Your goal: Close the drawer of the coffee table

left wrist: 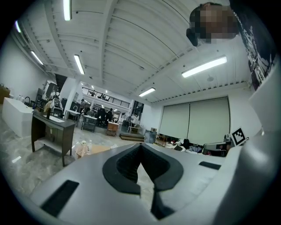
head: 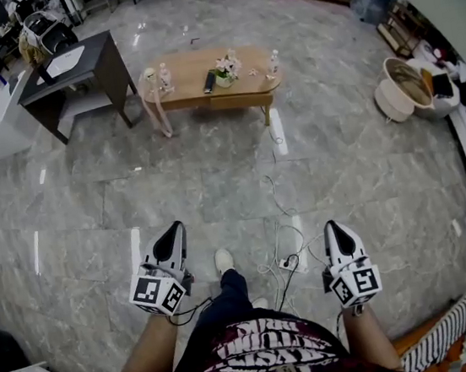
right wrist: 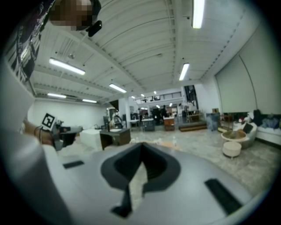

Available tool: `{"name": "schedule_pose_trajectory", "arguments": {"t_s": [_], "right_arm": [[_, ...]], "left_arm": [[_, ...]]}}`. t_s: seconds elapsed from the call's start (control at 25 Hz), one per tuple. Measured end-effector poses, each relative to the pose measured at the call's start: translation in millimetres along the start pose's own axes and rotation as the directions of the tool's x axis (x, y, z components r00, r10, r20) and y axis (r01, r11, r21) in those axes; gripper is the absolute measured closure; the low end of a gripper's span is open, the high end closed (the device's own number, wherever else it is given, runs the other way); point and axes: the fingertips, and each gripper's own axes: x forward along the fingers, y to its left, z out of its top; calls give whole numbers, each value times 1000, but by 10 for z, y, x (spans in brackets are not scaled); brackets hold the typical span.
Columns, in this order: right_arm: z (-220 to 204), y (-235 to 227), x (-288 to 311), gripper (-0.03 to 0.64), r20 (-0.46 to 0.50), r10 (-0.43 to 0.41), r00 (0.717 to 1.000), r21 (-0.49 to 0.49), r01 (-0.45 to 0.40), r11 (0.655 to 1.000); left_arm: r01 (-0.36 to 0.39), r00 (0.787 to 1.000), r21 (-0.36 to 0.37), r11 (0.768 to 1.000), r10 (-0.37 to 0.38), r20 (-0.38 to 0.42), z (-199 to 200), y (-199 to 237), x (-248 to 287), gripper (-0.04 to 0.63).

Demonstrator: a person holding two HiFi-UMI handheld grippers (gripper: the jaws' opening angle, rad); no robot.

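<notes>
We carry the left gripper [head: 173,231] and right gripper [head: 333,227] shut, empty. The table [head: 188,68] with its drawer [head: 240,100] stands well ahead. Floor cables [head: 281,242] could trip us on the way.

A coffee table [head: 188,69] stands far ahead on the floor [head: 132,194], a desk [head: 100,52] just left of it, cables [head: 285,259] lying nearer.

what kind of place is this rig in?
Probably a big open hall or lab staged with home furniture: a wooden coffee table and a dark desk stand far apart on a wide tiled floor, under industrial strip lights.
</notes>
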Motion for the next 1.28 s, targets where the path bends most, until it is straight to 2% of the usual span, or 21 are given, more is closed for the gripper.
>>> {"name": "schedule_pose_trajectory", "arguments": {"t_s": [0.4,0.76,1.0,1.28], "right_arm": [[332,-59,1089,587,-11,2,1000,-2,-2,1000],[611,0,1723,588,20,-18,1000,-10,19,1000],[750,-162,1936,587,41,-40,998,-6,41,999],[719,-503,2393,587,31,-45,999,12,45,999]], "left_arm": [[70,997,5,998,-70,-17,212,533,1055,572],[72,997,-3,997,-72,-8,383,1244,1462,572],[78,997,-23,997,-78,-12,336,1342,1696,572],[69,997,-29,997,-70,-42,222,1471,2144,572]]}}
